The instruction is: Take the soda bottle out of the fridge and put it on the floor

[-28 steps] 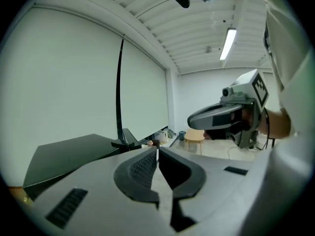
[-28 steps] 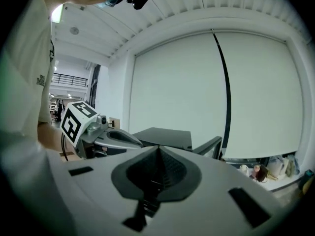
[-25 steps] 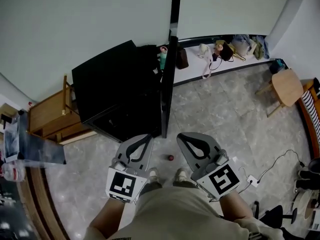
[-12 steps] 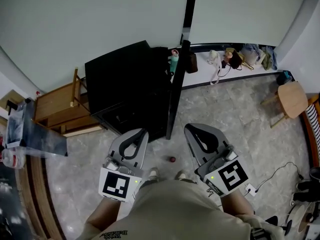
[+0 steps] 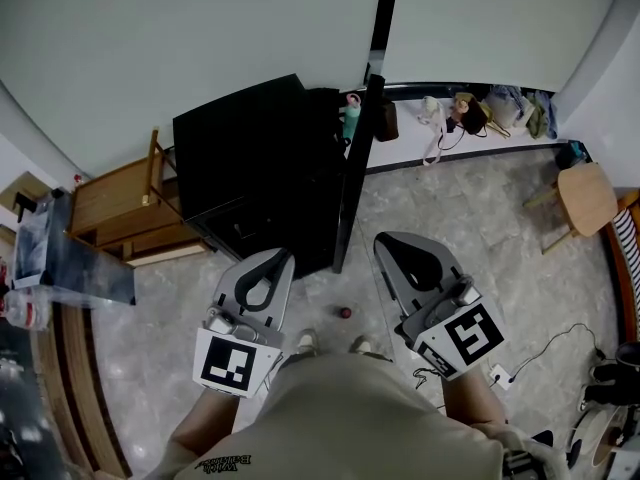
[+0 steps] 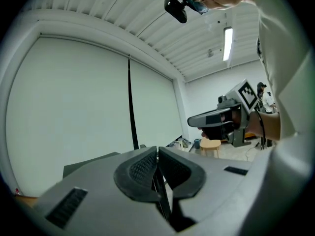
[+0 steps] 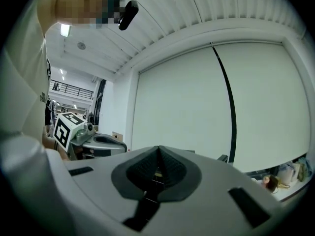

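A low black fridge [image 5: 255, 168] stands against the pale wall, ahead of the person's feet. A thin black panel [image 5: 352, 183] stands edge-on at its right side. No soda bottle shows in any view, and the fridge's inside is hidden. My left gripper [image 5: 281, 257] hovers in front of the fridge, its jaws shut with nothing between them [image 6: 157, 154]. My right gripper [image 5: 386, 239] is level beside it, just right of the panel, also shut and empty [image 7: 158, 154]. Each gripper view shows the other gripper off to the side.
A small red thing [image 5: 344, 313] lies on the stone floor between the grippers. A teal bottle [image 5: 351, 118] stands by the wall behind the fridge. Bags [image 5: 470, 108] line the skirting. A wooden stool [image 5: 585, 196] is at the right, a wooden cabinet [image 5: 115, 213] at the left.
Both grippers have risen a little in front of the fridge and stayed shut and empty. The head view has shifted, so the fridge now sits slightly further right.
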